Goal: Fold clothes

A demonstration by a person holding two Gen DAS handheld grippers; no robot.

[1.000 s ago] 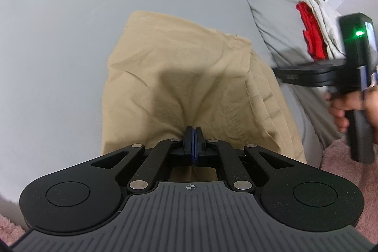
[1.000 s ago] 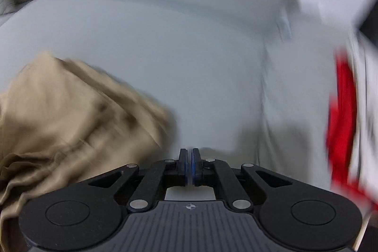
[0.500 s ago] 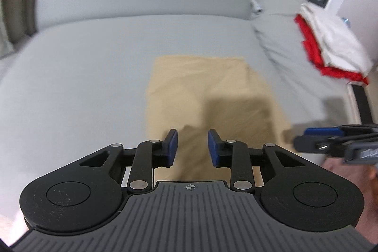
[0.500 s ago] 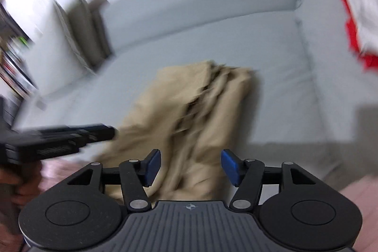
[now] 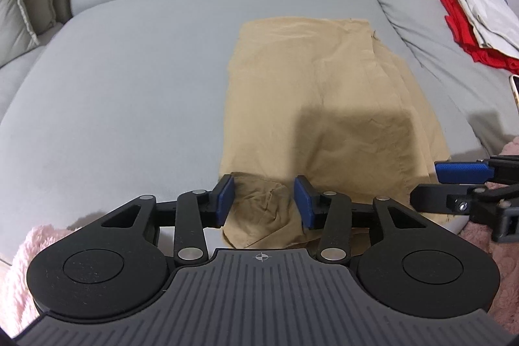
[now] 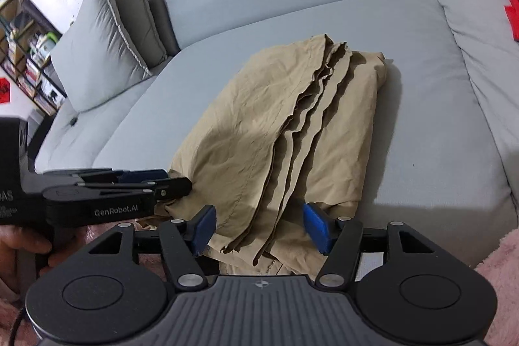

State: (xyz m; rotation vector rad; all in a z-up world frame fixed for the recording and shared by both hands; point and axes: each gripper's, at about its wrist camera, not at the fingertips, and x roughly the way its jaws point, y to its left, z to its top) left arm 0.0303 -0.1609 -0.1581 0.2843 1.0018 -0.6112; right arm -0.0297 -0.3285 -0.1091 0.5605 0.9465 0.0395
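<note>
Tan garment [image 5: 324, 106] folded, sofa [image 5: 129, 80] edge

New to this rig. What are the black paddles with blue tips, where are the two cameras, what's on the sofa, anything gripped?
No robot arm here: a person carries a handheld two-finger gripper in each hand, with a fisheye camera on each looking along the fingers. One view shows the left gripper, the other the right gripper; the blue tips are finger pads. Both are open and grip nothing. A folded tan garment lies on the grey sofa, its near end hanging over the front edge between the open fingers. Red and white clothes sit to the right.
</note>
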